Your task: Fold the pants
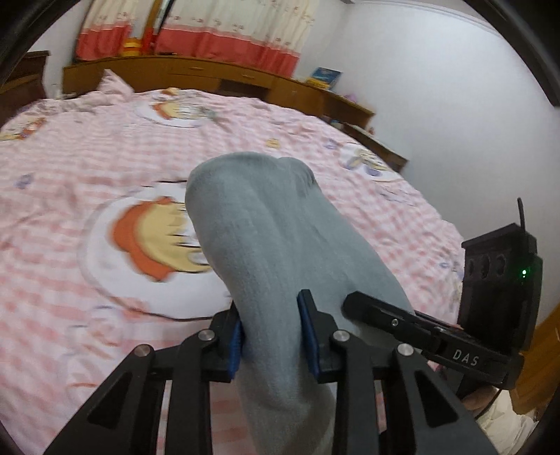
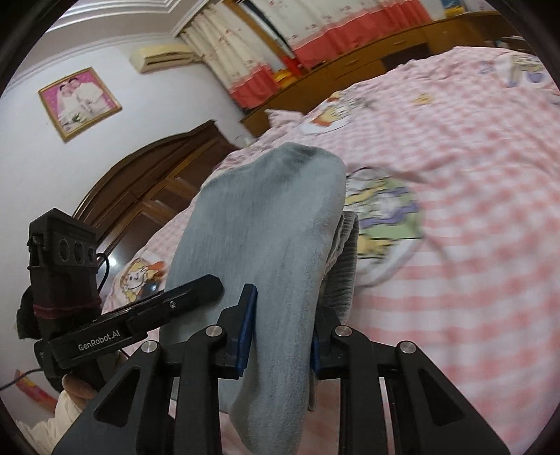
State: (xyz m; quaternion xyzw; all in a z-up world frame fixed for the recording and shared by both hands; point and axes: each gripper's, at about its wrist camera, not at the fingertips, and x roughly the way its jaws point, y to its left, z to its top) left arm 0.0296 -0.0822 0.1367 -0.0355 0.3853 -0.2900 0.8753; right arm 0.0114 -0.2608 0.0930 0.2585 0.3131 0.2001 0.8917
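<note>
Pink checked bedding [image 1: 87, 168] fills both views, with wooden cabinets [image 1: 210, 75] and curtains [image 1: 196, 31] behind. At left, the left gripper [image 1: 271, 336] is clamped on a bunched fold of the grey pants [image 1: 259, 245], which are lifted above the bed; at right, the right gripper [image 2: 281, 336] pinches another fold of the pants [image 2: 259, 227] just beside it. Both bites look thick and rounded, so a layer could slip free mid-carry and spoil the fold, or the legs could land skewed. Only the right view shows the ribbed waistband [image 2: 344, 259], headboard [image 2: 150, 182] and framed photo [image 2: 78, 101].
</note>
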